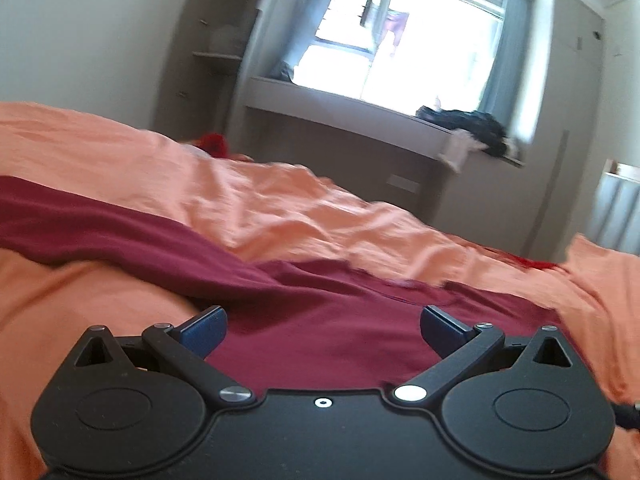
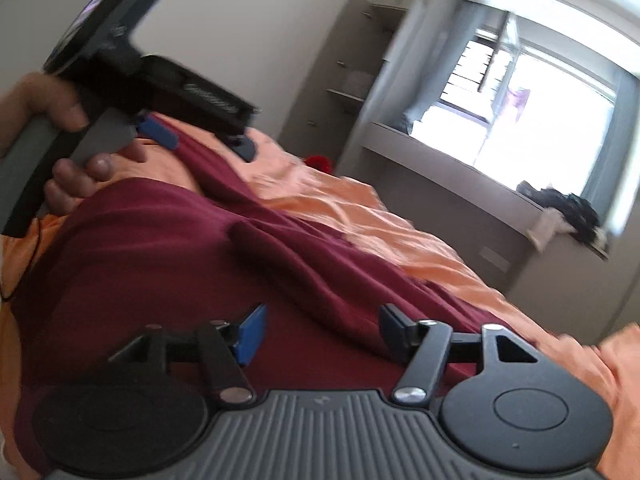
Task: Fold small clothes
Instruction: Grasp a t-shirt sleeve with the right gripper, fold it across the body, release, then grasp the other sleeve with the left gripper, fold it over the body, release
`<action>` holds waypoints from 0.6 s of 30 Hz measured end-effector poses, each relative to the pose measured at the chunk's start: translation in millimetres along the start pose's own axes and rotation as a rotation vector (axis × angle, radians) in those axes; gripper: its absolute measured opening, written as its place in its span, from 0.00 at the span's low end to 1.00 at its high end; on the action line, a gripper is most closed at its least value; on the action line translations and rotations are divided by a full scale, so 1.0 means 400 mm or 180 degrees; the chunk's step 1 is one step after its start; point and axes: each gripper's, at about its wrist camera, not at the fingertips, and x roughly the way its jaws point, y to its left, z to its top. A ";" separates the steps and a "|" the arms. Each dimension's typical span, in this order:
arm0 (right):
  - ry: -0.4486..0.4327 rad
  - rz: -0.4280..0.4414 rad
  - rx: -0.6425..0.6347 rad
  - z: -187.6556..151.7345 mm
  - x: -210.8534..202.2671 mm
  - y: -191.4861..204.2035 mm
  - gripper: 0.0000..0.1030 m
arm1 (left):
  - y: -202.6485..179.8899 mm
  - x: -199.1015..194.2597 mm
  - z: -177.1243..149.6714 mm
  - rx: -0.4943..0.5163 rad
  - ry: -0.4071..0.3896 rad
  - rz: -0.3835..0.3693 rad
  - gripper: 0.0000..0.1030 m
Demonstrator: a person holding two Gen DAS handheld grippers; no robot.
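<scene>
A dark red garment (image 1: 320, 320) lies spread and creased across the orange bedsheet (image 1: 280, 208). My left gripper (image 1: 322, 326) hangs just above it, jaws wide apart, with nothing between the blue pads. In the right wrist view the same garment (image 2: 180, 264) fills the foreground with a raised fold running across it. My right gripper (image 2: 320, 330) is open over the cloth, its blue pads clear of it. The left gripper (image 2: 200, 140) shows at the upper left of that view, held by a hand (image 2: 68, 152), open over the garment's far edge.
A bright red item (image 1: 212, 142) lies at the bed's far side. Beyond the bed stand a window ledge (image 1: 360, 120) with a dark heap of clothes (image 1: 476, 128) and open shelves (image 1: 216, 56). Orange sheet (image 2: 400, 232) stretches right of the garment.
</scene>
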 end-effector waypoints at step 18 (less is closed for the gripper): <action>0.0586 -0.1274 0.0928 -0.225 0.024 -0.358 0.93 | -0.110 0.103 -0.041 0.0093 0.0409 -0.0277 0.82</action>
